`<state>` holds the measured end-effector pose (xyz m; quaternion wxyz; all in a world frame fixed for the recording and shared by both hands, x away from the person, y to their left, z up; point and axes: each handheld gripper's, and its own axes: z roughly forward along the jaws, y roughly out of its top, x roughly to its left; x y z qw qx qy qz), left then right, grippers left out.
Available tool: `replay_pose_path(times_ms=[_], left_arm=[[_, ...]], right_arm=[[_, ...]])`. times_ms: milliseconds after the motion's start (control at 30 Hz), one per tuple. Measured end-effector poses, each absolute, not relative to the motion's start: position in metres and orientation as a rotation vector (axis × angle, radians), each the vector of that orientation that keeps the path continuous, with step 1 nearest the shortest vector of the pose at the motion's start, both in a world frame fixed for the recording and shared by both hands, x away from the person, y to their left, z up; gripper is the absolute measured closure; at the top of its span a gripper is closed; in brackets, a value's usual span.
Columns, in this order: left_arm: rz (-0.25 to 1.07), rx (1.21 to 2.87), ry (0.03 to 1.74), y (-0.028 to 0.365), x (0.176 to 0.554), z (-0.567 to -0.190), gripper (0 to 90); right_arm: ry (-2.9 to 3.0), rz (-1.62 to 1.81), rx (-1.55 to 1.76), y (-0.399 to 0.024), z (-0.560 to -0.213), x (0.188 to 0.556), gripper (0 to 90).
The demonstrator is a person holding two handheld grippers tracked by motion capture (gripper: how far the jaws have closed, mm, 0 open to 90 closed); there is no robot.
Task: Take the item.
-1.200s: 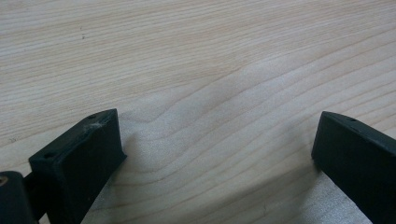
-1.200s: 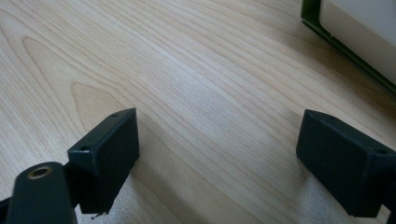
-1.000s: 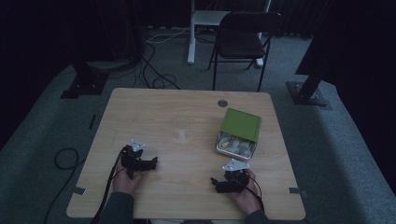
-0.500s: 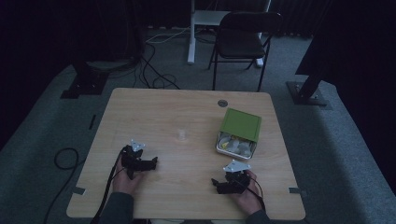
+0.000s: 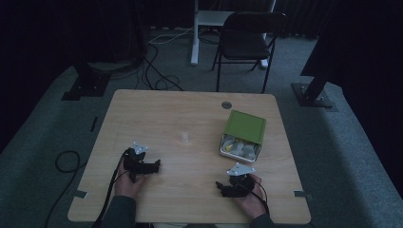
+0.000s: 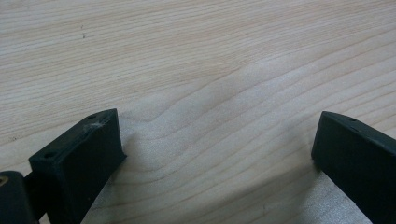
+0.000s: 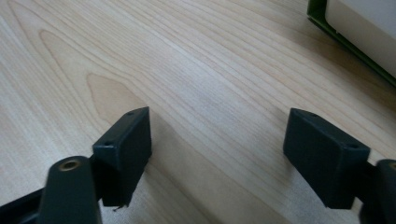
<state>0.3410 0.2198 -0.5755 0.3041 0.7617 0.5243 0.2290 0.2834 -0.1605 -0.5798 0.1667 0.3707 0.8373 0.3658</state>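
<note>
My left gripper [image 5: 156, 166] rests low on the wooden table [image 5: 190, 114] at the front left, held by a hand. Its jaws stand wide apart over bare wood in the left gripper view [image 6: 217, 154], so it is open with nothing between them. My right gripper [image 5: 221, 186] lies at the front right, also open and empty [image 7: 217, 149]. A white box with a green lid [image 5: 245, 127] half slid back sits just beyond the right gripper; pale pieces lie inside [image 5: 240, 148]. Its corner [image 7: 359, 32] shows at the upper right of the right gripper view. A small clear object [image 5: 184, 137] stands mid-table.
A round cable hole [image 5: 226, 105] sits near the table's far edge. A black chair [image 5: 247, 38] and a white stand [image 5: 195, 33] are behind the table. Cables [image 5: 66, 161] trail on the floor at the left. Dark stand bases [image 5: 313, 95] flank the table.
</note>
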Motion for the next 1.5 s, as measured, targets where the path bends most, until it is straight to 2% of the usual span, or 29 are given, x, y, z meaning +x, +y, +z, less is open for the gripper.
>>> replay_pose_path(times_ms=[500,1133,1500], left_arm=[[0.607,2.018,1.39,0.22,0.341,-0.575,2.6],[0.607,2.018,1.39,0.22,0.341,-0.575,2.6],[0.607,2.018,1.39,0.22,0.341,-0.575,2.5]], right_arm=[[2.376,1.093,1.0,-0.157,-0.565,0.273,28.8],[2.31,1.113,0.996,-0.165,-0.548,0.272,28.8],[2.265,1.141,0.994,-0.18,-0.535,0.276,44.3]])
